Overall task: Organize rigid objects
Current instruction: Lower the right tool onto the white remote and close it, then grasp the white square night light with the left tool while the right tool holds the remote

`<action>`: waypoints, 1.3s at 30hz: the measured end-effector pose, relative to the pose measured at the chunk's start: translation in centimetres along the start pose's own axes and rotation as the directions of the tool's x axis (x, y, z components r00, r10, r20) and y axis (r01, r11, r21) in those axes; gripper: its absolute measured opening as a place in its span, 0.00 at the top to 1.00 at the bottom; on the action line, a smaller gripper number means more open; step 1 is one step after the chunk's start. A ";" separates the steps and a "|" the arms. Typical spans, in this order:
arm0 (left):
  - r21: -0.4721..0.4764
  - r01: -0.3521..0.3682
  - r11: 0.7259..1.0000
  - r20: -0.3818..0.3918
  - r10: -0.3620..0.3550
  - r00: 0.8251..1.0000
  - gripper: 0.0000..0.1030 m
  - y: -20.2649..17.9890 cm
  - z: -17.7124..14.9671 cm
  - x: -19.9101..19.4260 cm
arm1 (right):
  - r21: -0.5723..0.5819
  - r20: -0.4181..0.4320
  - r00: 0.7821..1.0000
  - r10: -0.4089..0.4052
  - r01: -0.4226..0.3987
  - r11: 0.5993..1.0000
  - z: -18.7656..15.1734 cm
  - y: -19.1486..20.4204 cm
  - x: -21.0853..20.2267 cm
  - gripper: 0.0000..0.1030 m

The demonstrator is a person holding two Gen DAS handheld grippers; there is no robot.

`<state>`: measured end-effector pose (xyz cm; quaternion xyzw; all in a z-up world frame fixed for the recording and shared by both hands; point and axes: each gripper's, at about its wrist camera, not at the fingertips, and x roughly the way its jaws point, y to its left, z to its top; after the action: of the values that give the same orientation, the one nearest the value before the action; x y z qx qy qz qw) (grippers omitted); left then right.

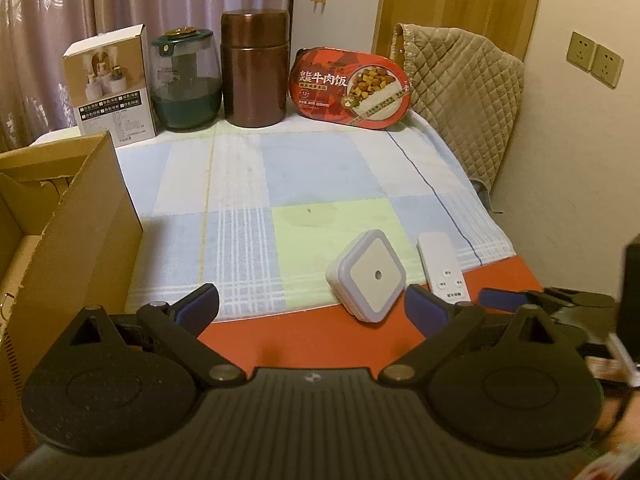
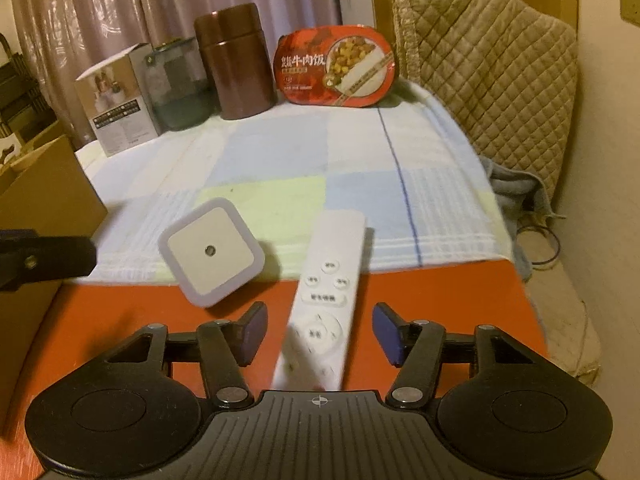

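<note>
Step in hand: the right gripper (image 2: 319,332) is straddling the slim white plastic remote control (image 2: 325,300), jaws parted with a gap on each side, pads not yet pressing; judged as the approach to a first pick.
Left gripper: the left gripper (image 1: 308,306) is hanging wide open and empty over the near edge of the tabletop, with the square white plastic night light (image 1: 366,276) lying just ahead of its right finger.
Box: an open brown cardboard box (image 1: 80,216) is standing at the left edge, the likely destination.
Task items: night light and remote are lying side by side, close but apart, at the near edge, partly on the cloth and partly on the bare red tabletop (image 2: 440,304).
Next move: it is calling for closing squarely on the remote's narrow sides, then lifting level; the smooth casing could be slipping if gripped off-centre.
Surface: a pale blue, green and white checked cloth (image 1: 280,184) is covering most of the tabletop.
Far edge, left to right: a white printed carton (image 1: 110,88), a green-lidded glass jar (image 1: 186,80), a brown metal canister (image 1: 255,68), a red instant-meal tray (image 1: 352,88) leaning upright.
Room: pinkish curtains (image 1: 48,20) are hanging behind; a beige quilted cover (image 1: 460,92) is draping at the right.
</note>
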<state>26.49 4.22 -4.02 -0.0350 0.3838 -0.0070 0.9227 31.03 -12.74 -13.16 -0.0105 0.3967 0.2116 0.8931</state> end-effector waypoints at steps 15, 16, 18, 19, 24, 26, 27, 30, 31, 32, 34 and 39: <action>-0.030 0.030 0.999 -0.018 -0.030 0.999 0.06 0.9 -0.7 1.6 | -0.079 0.026 0.995 -0.096 0.098 0.992 -0.3 -0.5 1.9 0.65; -0.031 0.033 0.999 -0.020 -0.033 0.999 0.06 0.8 -0.8 1.6 | -0.078 0.024 0.995 -0.094 0.096 0.992 -0.3 -0.6 1.8 0.65; -0.033 0.033 0.999 -0.024 -0.034 0.999 0.06 0.9 -1.0 1.8 | -0.081 0.022 0.996 -0.087 0.089 0.993 0.0 -0.6 1.9 0.65; -0.034 0.034 0.999 -0.024 -0.035 0.999 0.06 0.9 -1.0 1.8 | -0.083 0.026 0.996 -0.082 0.084 0.993 0.2 -0.6 2.0 0.65; -0.017 0.033 0.999 -0.018 -0.033 0.999 0.06 0.7 -0.9 2.1 | -0.114 0.018 0.996 -0.084 0.085 0.990 0.8 -0.2 3.0 0.65; -0.001 0.031 1.000 -0.011 -0.031 0.999 0.06 0.6 -0.9 2.2 | -0.136 0.024 0.996 -0.089 0.091 0.987 0.9 0.0 3.3 0.65; 0.005 0.030 1.000 -0.010 -0.030 1.000 0.06 0.5 -0.9 2.3 | -0.139 0.026 0.996 -0.089 0.091 0.986 0.9 0.0 3.5 0.65; 0.021 0.031 0.999 -0.010 -0.031 0.999 0.06 0.5 -1.0 2.5 | -0.139 0.029 0.996 -0.087 0.090 0.986 0.9 0.2 3.7 0.65; 0.023 0.030 0.999 -0.012 -0.030 0.999 0.06 0.5 -1.1 2.7 | -0.143 0.031 0.996 -0.089 0.092 0.985 0.9 0.2 3.8 0.65; 0.025 0.028 0.999 -0.014 -0.028 1.000 0.06 0.5 -1.2 2.7 | -0.146 0.033 0.995 -0.091 0.095 0.985 0.9 0.3 3.7 0.65; 0.030 0.026 0.999 -0.017 -0.026 1.000 0.06 0.6 -1.4 2.9 | -0.143 0.034 0.995 -0.093 0.097 0.985 0.8 0.3 3.7 0.65; 0.053 0.029 0.998 -0.011 -0.028 1.000 0.06 0.4 -1.7 3.1 | -0.115 0.036 0.996 -0.081 0.084 0.990 0.7 0.0 3.2 0.66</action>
<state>27.41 4.41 -7.44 -0.0156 0.3877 -0.0306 0.9212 33.42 -11.47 -14.94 -0.0754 0.3688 0.1974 0.9052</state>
